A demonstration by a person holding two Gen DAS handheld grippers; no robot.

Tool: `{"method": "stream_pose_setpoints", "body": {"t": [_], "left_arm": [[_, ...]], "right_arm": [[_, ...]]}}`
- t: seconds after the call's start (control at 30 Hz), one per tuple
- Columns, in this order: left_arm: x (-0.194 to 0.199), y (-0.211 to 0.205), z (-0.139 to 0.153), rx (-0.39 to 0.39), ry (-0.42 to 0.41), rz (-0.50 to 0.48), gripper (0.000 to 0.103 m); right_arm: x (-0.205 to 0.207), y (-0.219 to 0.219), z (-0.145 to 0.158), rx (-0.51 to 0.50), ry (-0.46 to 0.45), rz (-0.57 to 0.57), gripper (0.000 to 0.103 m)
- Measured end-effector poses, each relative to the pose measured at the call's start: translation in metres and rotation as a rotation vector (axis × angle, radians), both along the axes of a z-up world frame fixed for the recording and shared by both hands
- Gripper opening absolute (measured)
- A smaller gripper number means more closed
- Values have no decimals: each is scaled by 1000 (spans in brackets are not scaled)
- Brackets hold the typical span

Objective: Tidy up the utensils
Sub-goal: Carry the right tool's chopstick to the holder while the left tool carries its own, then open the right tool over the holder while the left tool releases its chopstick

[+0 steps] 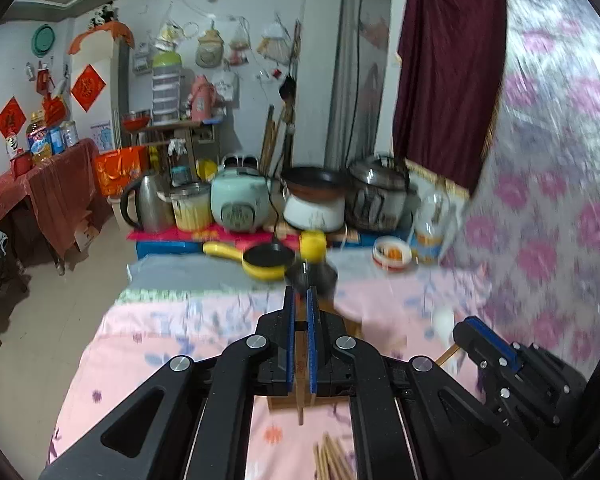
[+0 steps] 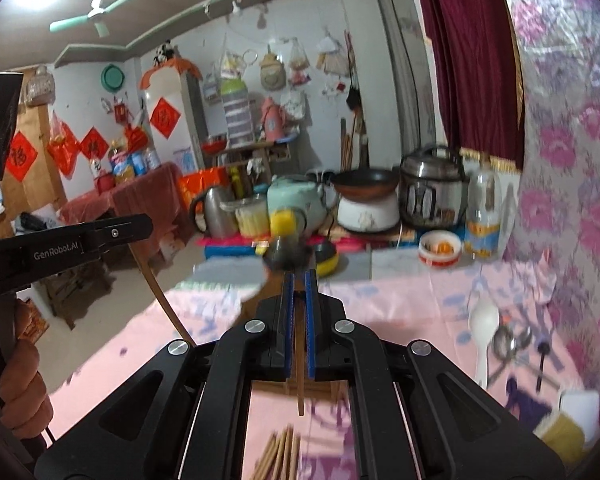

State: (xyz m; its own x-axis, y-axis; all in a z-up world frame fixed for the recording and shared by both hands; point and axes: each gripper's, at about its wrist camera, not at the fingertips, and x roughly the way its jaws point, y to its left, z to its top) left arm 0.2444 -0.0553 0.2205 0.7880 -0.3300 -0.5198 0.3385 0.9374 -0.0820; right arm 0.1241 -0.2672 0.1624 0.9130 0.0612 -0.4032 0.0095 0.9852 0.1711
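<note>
Wooden chopstick (image 2: 299, 376) sits pinched in my right gripper (image 2: 299, 280); my left gripper (image 1: 300, 296) clamps a wooden holder (image 1: 296, 364). More chopsticks (image 2: 280, 456) lie below the right gripper on the pink cloth (image 2: 400, 304); cookers (image 1: 240, 200) stand beyond.

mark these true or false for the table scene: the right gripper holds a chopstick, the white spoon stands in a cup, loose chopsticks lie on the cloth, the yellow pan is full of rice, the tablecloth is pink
1. The right gripper is shut on a chopstick. True.
2. The white spoon stands in a cup. False: it lies flat on the tablecloth, beside some metal spoons.
3. A bundle of loose chopsticks lies on the cloth near the bottom of the view. True.
4. The yellow pan is full of rice. False: its dark inside looks bare.
5. The tablecloth is pink with a flower print. True.
</note>
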Motion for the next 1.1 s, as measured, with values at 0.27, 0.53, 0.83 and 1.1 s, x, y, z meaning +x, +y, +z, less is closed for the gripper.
{"method": "stream_pose_setpoints", "body": {"t": [0.27,0.53,0.83,1.1], "left_arm": [[48,-14,-7,-21,-70,40,6],[84,3,-91,4,108,54,13],[36,50,-71,-28,63,157,83],[-45,80,-77,-93,101,162,93]], "right_arm": [[55,-6,10,18,-51,-40,6],[84,-7,-49,57,86,-7,11],[36,-11,-22,79,44,-19,34],[-50,-2,-16,50,16,-32,59]]}}
